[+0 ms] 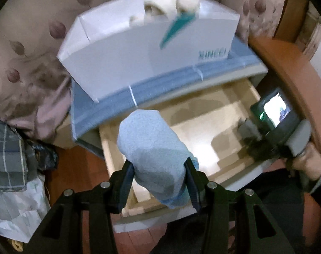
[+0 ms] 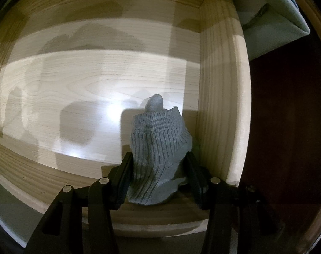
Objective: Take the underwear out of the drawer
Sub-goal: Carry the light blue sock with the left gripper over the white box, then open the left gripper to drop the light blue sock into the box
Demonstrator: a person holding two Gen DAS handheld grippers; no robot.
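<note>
Left claw (image 1: pixel 158 182) grips light-blue bundle (image 1: pixel 154 148) above drawer (image 1: pixel 224 110); right claw (image 2: pixel 158 180) clamps grey knit (image 2: pixel 158 148) inside.

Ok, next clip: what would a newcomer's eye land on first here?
Probably the pale blue rolled cloth clamped in the left gripper, held above the open wooden drawer. Next, the grey ribbed knit piece pinched by the right gripper inside that otherwise bare drawer, near its right wall. A white box sits on the cabinet top behind.
</note>
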